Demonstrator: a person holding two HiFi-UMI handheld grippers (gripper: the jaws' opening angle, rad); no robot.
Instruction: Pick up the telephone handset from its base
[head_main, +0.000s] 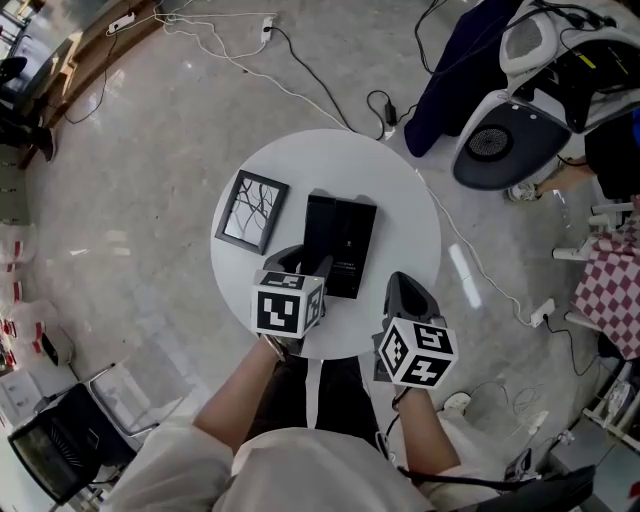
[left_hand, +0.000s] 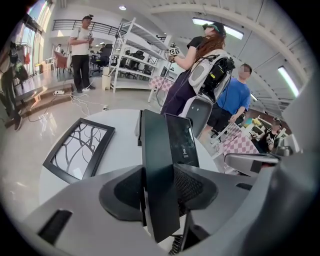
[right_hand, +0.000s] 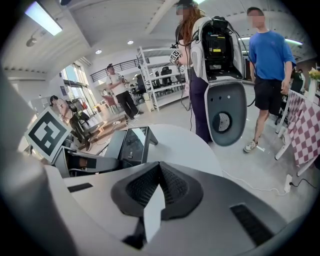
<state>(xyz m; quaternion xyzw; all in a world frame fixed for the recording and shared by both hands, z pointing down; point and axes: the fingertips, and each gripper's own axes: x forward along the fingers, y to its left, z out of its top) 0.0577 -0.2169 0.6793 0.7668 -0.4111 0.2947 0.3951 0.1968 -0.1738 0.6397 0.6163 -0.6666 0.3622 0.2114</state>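
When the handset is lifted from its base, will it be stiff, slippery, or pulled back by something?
The handset looks like a rigid bar, so it likely will not bend. Its smooth face may slip. The coiled cord at its near end will probably tug back.

Rig as seen: left gripper (head_main: 306, 264) and right gripper (head_main: 402, 284) have smooth pale-grey moulded shells, narrowing toward the jaws; jaw pads (left_hand: 194, 184) dark, oval, fine mesh texture; a dark rectangular slot in the shell to either side of the pads; behind each pair of jaws sits a white marker cube (head_main: 288, 305) printed with black square patterns; behind the grippers, loose cream sleeves (head_main: 175, 462); black trousers (head_main: 285, 395).
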